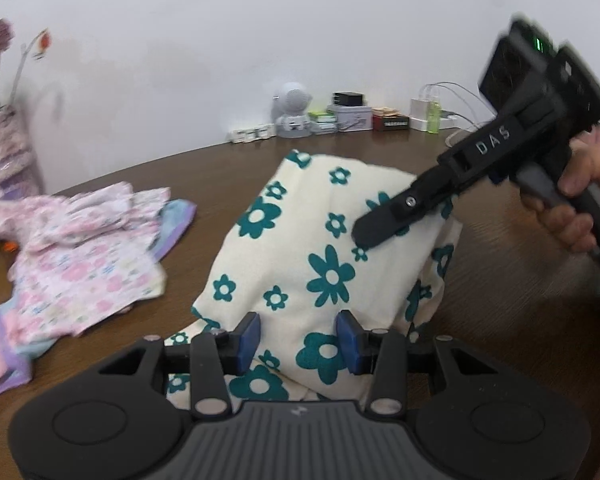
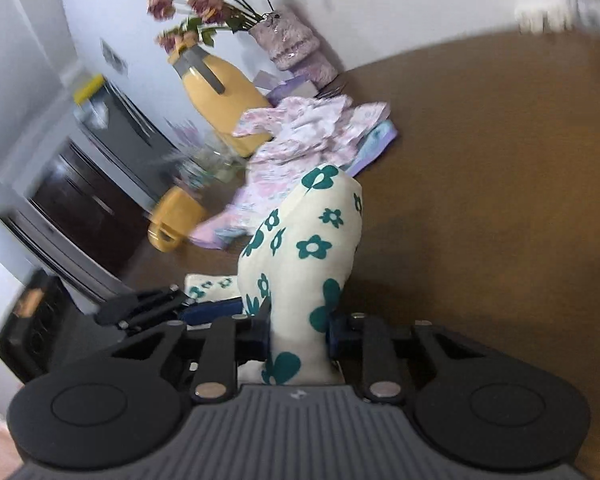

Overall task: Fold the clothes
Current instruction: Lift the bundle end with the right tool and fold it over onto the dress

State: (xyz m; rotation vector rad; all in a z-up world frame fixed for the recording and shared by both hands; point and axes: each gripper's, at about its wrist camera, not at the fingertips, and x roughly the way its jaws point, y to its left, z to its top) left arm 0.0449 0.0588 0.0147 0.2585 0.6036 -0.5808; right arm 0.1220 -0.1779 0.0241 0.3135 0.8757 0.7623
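A cream cloth with teal flowers (image 1: 324,276) is lifted off the brown table (image 1: 500,320) in a tent shape. My left gripper (image 1: 299,342) is shut on a bunched fold of it between its blue pads. My right gripper (image 1: 364,236) comes in from the right, held by a hand (image 1: 580,200), and pinches the cloth's upper right part. In the right wrist view the cloth (image 2: 312,248) rises from between the fingers of the right gripper (image 2: 298,332), which is shut on it. The left gripper (image 2: 204,304) shows at the lower left, by the cloth's other end.
A pile of pink and lilac flowered garments (image 1: 84,264) lies on the table's left side. Behind it stand a lilac vase with flowers (image 2: 292,44), a yellow jug (image 2: 224,92) and a yellow mug (image 2: 176,216). Small boxes, chargers and a white figurine (image 1: 292,112) line the wall.
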